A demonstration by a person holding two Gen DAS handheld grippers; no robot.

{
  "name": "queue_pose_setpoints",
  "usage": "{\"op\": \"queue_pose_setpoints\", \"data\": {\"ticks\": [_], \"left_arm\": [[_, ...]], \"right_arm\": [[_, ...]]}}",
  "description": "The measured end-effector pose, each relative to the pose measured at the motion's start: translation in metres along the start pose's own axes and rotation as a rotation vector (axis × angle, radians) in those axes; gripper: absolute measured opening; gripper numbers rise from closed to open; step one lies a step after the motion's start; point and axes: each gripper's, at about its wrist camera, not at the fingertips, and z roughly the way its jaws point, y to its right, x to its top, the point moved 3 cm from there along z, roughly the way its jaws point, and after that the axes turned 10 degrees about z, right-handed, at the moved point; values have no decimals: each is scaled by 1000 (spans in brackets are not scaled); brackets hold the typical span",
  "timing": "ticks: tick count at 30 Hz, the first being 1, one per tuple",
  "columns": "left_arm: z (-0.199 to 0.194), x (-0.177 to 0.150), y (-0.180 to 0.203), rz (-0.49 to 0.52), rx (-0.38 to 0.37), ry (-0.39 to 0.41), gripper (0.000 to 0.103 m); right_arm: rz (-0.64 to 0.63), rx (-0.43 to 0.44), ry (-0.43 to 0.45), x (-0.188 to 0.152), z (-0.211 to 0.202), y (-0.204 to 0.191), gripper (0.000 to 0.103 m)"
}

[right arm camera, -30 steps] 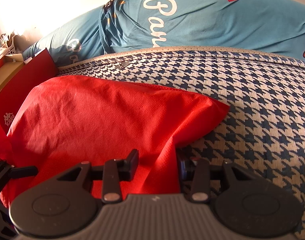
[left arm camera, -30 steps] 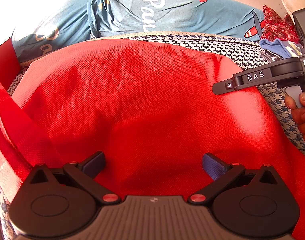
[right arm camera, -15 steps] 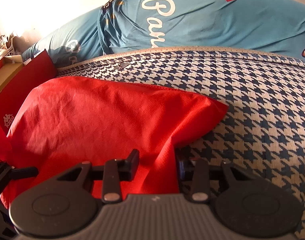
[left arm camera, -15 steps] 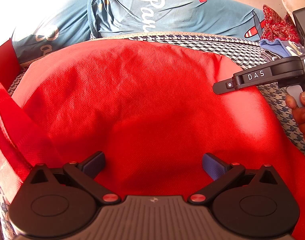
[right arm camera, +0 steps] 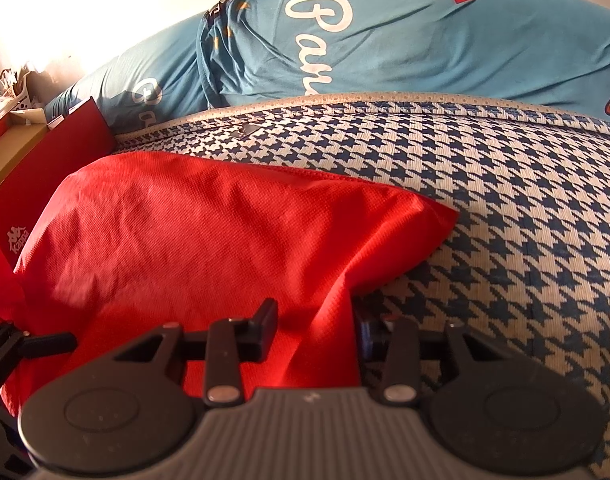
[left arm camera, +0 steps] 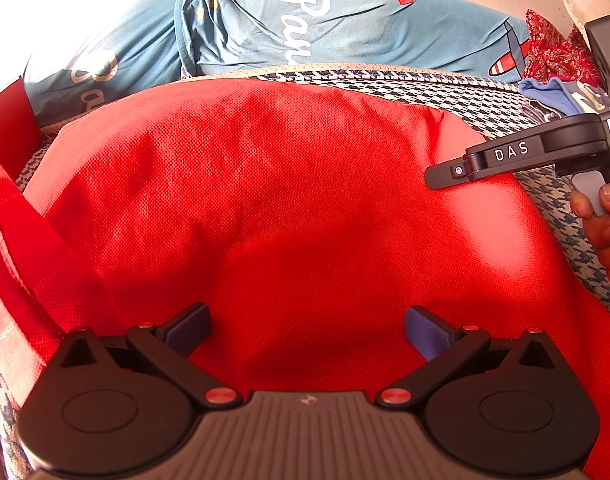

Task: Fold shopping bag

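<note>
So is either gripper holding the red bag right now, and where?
The left gripper is open above the red bag. The right gripper's fingers bracket its near right edge; a real pinch cannot be told.

Houndstooth-covered bed (right arm camera: 505, 208), red shopping bag (right arm camera: 209, 232) spread on it, blue printed pillow (right arm camera: 425, 40) behind

The red bag (right arm camera: 209, 240) hides the right tongs' (right arm camera: 315, 320) far pad.

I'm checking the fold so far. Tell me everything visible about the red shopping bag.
The red shopping bag looks like non-woven fabric, creased and puffed, lying on the houndstooth cover. One corner points right. A webbing handle trails at its left. The right gripper has a raised fold between its fingers; the left gripper hovers open.
</note>
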Motion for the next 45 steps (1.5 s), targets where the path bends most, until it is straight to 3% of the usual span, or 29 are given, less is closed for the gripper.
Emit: {"op": "queue_pose_setpoints", "data": {"ticks": [19, 45], "left_arm": [[0, 0, 0, 0, 1, 0, 103], [0, 0, 0, 0, 1, 0, 103]], "right_arm": [[-4, 3, -2, 0, 0, -1, 38], [-5, 20, -6, 2, 2, -1, 48]]}}
